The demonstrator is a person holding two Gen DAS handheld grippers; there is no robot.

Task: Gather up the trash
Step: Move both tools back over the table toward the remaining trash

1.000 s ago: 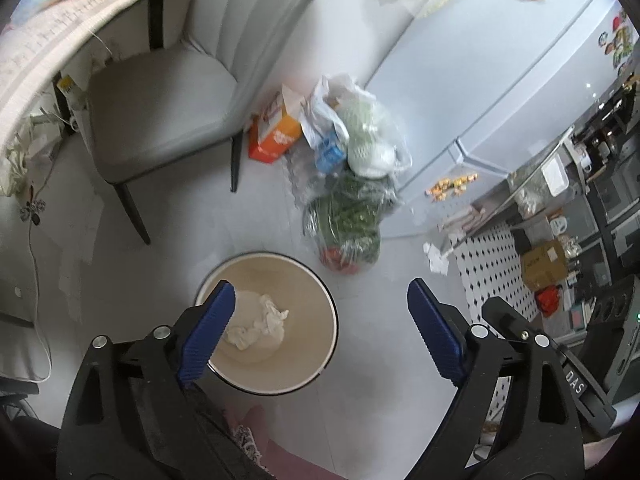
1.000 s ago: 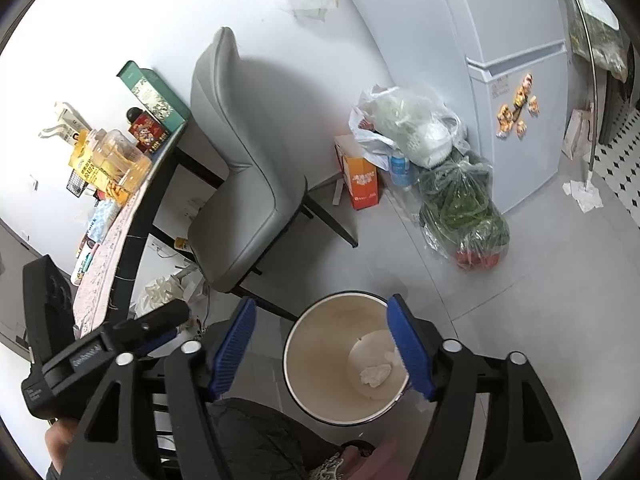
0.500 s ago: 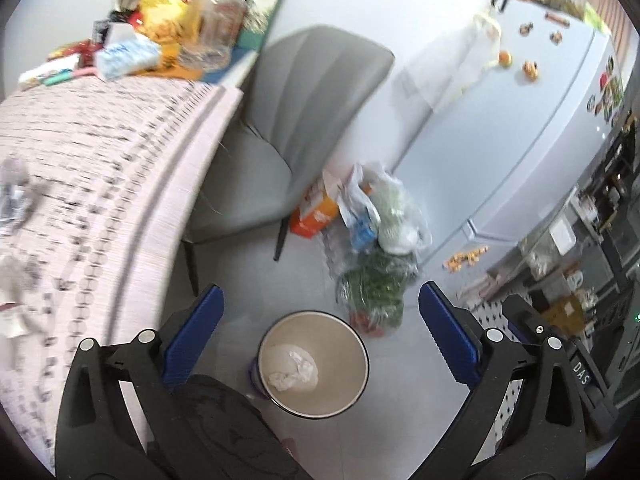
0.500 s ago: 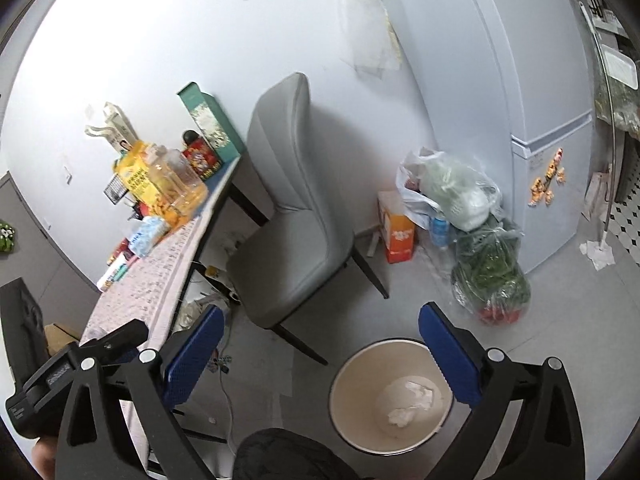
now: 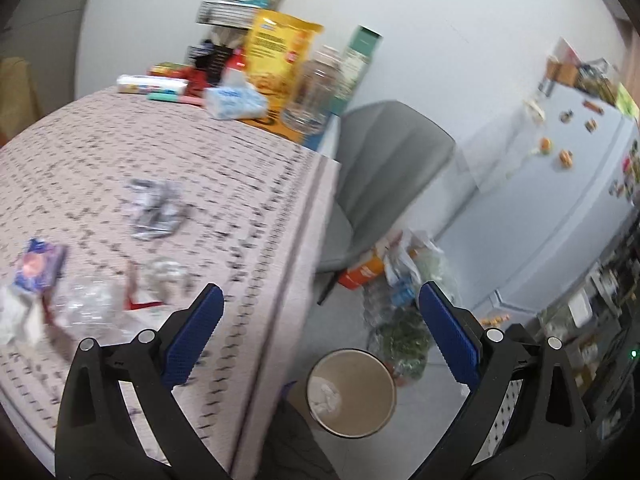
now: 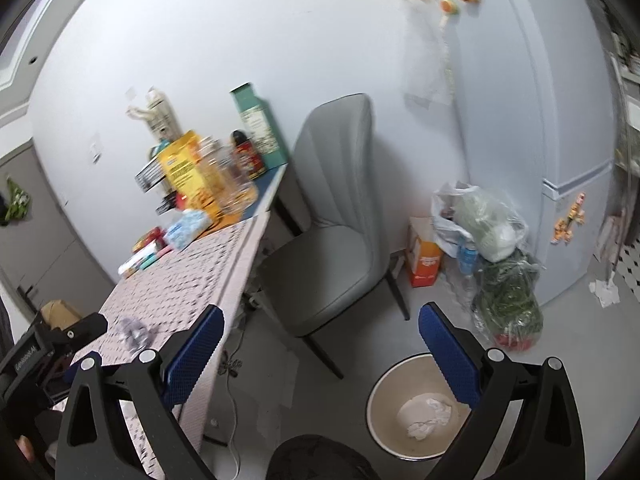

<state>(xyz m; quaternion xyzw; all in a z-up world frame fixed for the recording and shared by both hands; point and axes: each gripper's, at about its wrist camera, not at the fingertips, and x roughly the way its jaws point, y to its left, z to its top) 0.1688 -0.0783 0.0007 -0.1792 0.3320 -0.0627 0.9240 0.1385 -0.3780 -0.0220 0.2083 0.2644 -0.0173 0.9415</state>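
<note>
Heaped at the far left of the pink patterned tablecloth-covered table (image 5: 248,184): a small blue-and-red printed carton (image 5: 38,266), then a crumpled clear plastic wrapper (image 5: 86,306) with a red-edged scrap, then a grey crinkled foil wrapper (image 5: 154,210) nearer the table's middle. All blurred, so exact make-up hard to tell. Apparently loose litter awaiting pickup, lying flat on the cloth, well apart from the groceries ranged along the table's back edge.

Right of the table's edge, down on the floor: a round beige waste bin (image 5: 351,394), already holding crumpled white tissue (image 5: 326,394). Presumably parked close beside the table to keep each carry short.

Left gripper (image 5: 318,340) poised over the table's near right edge, tilted forward and down, blue-padded fingers spread wide with nothing between them. Likely lining up on the wrappers to its left.

Right gripper (image 6: 320,354) held farther off the table's right side, above the floor beside the grey upholstered chair (image 6: 328,240), likewise splayed and empty, bin just below its right finger.
</note>
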